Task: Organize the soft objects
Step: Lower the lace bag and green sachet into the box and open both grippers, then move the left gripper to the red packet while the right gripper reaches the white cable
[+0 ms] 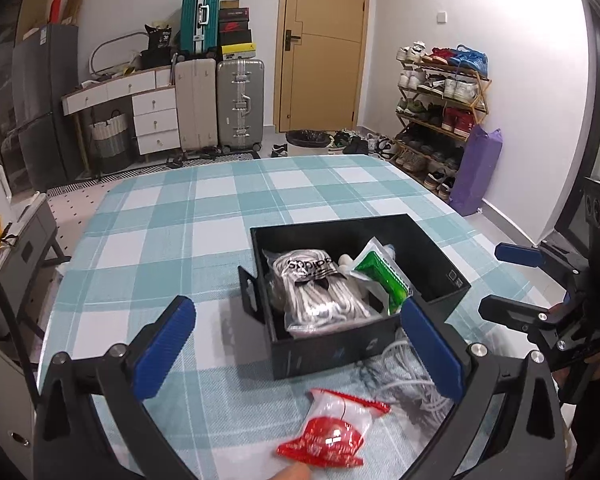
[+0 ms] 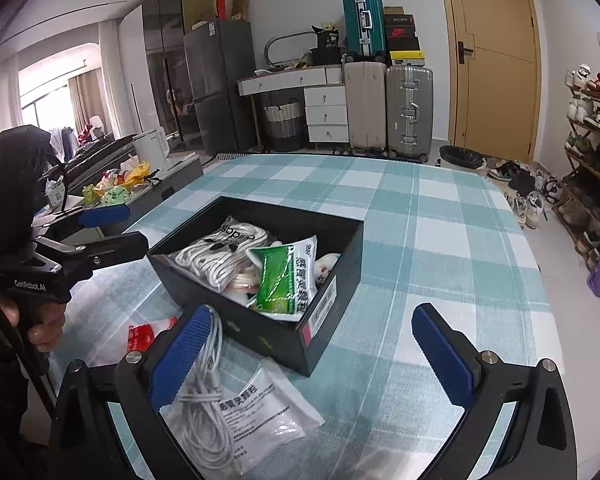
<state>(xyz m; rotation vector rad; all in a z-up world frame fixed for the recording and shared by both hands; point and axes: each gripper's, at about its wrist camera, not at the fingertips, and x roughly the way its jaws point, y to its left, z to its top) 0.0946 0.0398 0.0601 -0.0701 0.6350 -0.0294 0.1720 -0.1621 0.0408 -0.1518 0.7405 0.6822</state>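
A black box point(image 1: 332, 350) point(image 2: 332, 304) stands on the checked tablecloth and holds a bag of white laces point(image 1: 320, 292) point(image 2: 216, 252), a green-and-white pouch point(image 1: 384, 276) point(image 2: 284, 276) and other small soft items. A red-and-clear packet point(image 1: 336, 432) point(image 2: 142, 336) lies in front of the box. A white cable bundle point(image 1: 412, 380) point(image 2: 204, 412) and a flat white printed bag point(image 2: 268, 408) lie beside it. My left gripper point(image 1: 300, 348) is open above the red packet. My right gripper point(image 2: 312, 360) is open over the cable and white bag, empty.
The checked tablecloth point(image 1: 204, 208) point(image 2: 440, 240) covers the table. Beyond it stand suitcases point(image 1: 220, 100), a white drawer desk point(image 1: 152, 120), a door point(image 1: 324, 40) and a shoe rack point(image 1: 440, 112). A side table with clutter point(image 2: 120, 188) stands at the left.
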